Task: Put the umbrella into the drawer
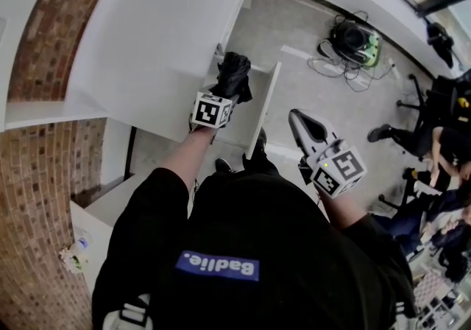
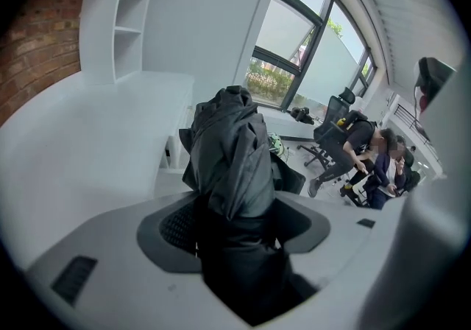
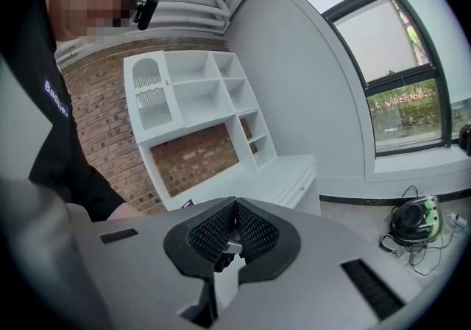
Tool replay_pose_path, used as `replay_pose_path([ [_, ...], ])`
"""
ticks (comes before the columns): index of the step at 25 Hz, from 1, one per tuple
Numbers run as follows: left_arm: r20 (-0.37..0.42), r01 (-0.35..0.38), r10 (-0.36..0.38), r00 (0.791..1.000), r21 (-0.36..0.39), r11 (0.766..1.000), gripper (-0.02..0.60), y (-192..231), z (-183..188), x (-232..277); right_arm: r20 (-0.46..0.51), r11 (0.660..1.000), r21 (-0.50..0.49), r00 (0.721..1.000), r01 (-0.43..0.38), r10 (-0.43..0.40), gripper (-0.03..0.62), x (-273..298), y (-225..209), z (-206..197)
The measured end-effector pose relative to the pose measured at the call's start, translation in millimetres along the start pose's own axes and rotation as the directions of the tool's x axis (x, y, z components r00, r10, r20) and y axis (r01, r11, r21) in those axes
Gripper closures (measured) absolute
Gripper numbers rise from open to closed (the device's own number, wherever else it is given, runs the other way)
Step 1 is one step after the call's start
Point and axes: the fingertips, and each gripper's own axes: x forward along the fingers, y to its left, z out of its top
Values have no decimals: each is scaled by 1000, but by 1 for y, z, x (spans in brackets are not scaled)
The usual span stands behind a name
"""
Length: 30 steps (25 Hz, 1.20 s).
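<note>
Umbrella (image 1: 234,74) over the open drawer (image 1: 266,104)
The left claw (image 2: 235,229) pinched the black umbrella by the table (image 1: 162,41) edge; the right claw (image 3: 234,231) was pressed together, empty

There is one black umbrella (image 1: 234,74). There are two grippers, the left gripper (image 1: 225,94) and the right gripper (image 1: 303,124), and each carries one marker cube (image 1: 212,111), making two cubes. One drawer (image 1: 266,104) is open. There is one white bench (image 1: 162,34) and one white shelf unit (image 3: 195,93). Two seated people (image 2: 355,133) appear in the left gripper view, with one office chair (image 2: 333,116) beside them.
</note>
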Motion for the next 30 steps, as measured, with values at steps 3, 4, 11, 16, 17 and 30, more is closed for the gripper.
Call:
replay_pose_path([
  [3, -45, 3, -2, 999, 19, 1000, 308, -7, -14, 21, -5, 1000, 5, 1000, 28, -28, 565, -11, -11, -2],
  [4, -61, 1, 1, 998, 24, 1000, 308, -8, -20, 29, -7, 999, 6, 999, 39, -39, 565, -15, -14, -3],
  [11, -156, -22, 29, 987, 49, 999, 307, -4, -59, 83, -18, 995, 8, 995, 97, -97, 565, -35, -38, -8],
  [16, -202, -48, 54, 978, 33, 998, 307, 3, -83, 115, -34, 990, 6, 989, 143, -143, 565, -48, -56, -15],
  [17, -209, -51, 56, 976, 30, 998, 307, 3, -88, 122, -40, 988, 10, 987, 157, -156, 565, -51, -61, -18],
  [30, -316, -36, 49, 947, 49, 998, 302, -6, -125, 175, -99, 960, 40, 957, 278, -273, 565, -95, -91, -49],
])
